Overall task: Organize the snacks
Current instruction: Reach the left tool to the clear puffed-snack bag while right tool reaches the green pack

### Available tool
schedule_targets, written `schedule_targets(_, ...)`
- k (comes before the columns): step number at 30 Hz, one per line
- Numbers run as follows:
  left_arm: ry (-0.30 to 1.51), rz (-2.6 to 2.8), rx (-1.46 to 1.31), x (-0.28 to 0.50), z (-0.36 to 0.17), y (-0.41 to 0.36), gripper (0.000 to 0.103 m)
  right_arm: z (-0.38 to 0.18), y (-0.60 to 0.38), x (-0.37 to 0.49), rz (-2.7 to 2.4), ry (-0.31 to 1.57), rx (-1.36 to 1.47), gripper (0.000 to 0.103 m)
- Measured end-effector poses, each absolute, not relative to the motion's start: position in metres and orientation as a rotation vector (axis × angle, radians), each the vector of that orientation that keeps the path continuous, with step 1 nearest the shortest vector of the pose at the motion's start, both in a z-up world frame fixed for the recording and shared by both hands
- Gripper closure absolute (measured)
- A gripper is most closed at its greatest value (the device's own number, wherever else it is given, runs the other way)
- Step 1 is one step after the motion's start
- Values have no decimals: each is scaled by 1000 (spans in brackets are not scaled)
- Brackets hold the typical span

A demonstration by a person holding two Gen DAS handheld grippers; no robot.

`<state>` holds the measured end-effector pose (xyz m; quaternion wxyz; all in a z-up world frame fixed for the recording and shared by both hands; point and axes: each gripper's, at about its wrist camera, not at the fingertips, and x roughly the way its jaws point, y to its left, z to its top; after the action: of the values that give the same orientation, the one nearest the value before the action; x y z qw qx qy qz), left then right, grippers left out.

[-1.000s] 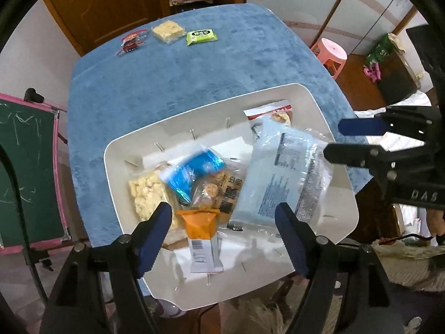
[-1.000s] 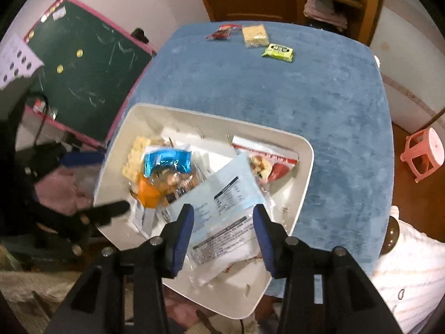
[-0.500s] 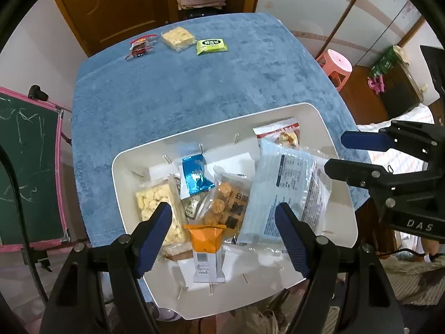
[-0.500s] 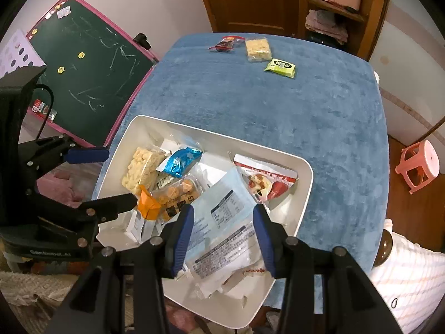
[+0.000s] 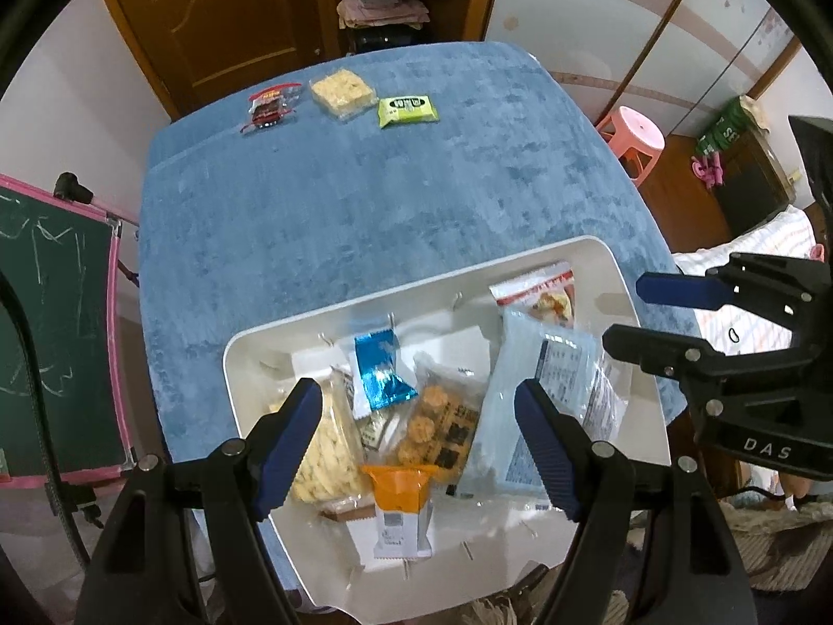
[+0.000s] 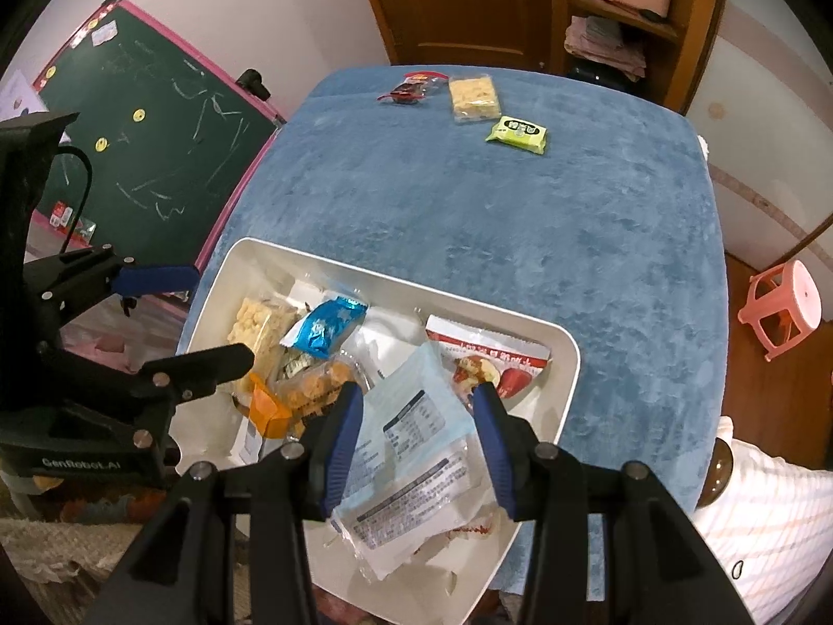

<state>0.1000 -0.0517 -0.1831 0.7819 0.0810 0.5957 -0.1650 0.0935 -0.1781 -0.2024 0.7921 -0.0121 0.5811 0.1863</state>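
White tray at near table edge, overhangs front; blue cloth bare between tray and far snacks. Left gripper spread wide, holds nothing, above orange pack and cookie bag. Right gripper spread, empty, over pale blue bag. Red pack, cracker pack, green pack at far edge, well apart from tray.
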Motion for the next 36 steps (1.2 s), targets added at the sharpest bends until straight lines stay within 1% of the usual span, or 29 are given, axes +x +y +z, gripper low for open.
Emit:
schedule_targets(6, 1261, -342, 198, 121, -175, -51, 28, -201, -182, 107, 387, 1241, -16, 58)
schedule_targets(12, 1187, -302, 243, 159, -147, -44, 28, -187, -190, 140, 337, 1206, -29, 58)
schedule_targets(16, 1091, -270, 278, 194, -112, -42, 28, -162, -197, 170, 293, 1133, -62, 58)
schedule_targets(20, 979, -248, 305, 225, -69, -41, 26, -124, -202, 206, 246, 1031, -95, 58)
schedule_targets(22, 925, -239, 312, 240, -50, -40, 20, -108, -203, 220, 234, 981, -114, 58)
schedule_targets(24, 876, -218, 327, 257, -33, -41, 17, -92, -202, 236, 221, 931, -138, 58)
schedule_targets(26, 835, -204, 340, 276, -21, -44, 17, -81, -202, 250, 221, 887, -149, 57)
schedule_targets(30, 845, -202, 282, 321, -19, -45, 17, -77, -200, 281, 241, 833, -150, 52)
schedule_targets(33, 902, -194, 199, 359, -37, -45, 17, -91, -199, 303, 278, 824, -154, 51)
schedule_targets(36, 985, -163, 136, 396, -75, -44, 17, -120, -196, 325, 333, 855, -170, 50)
